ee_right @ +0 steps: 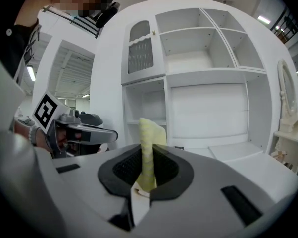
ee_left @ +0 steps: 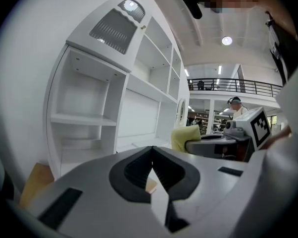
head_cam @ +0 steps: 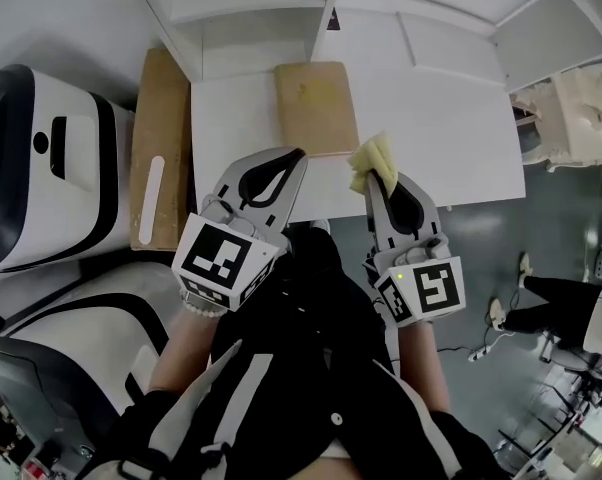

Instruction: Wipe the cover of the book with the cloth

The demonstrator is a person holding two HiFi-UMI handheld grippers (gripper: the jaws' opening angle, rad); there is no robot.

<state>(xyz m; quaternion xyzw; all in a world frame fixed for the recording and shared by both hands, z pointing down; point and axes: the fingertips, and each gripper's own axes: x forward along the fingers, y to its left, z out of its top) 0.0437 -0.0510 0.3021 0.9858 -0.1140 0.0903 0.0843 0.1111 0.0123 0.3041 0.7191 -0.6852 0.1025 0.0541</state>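
Note:
A tan book [head_cam: 316, 107] lies flat on the white desk [head_cam: 451, 133], near its middle, cover up. A yellow cloth [head_cam: 374, 160] sticks up from my right gripper [head_cam: 378, 180], whose jaws are shut on it, just right of the book's near corner. In the right gripper view the cloth [ee_right: 150, 150] stands pinched between the pads. My left gripper [head_cam: 296, 156] is shut with nothing in it, its tip at the book's near edge. In the left gripper view the closed jaws [ee_left: 152, 161] hide most of the book; the cloth [ee_left: 184, 138] shows to the right.
A white shelving unit [ee_right: 208, 83] rises behind the desk. A brown cardboard box [head_cam: 161, 148] stands left of the desk beside a large white and black machine [head_cam: 46, 168]. The desk's near edge is under both grippers. A white ornate cabinet [head_cam: 571, 108] stands at the right.

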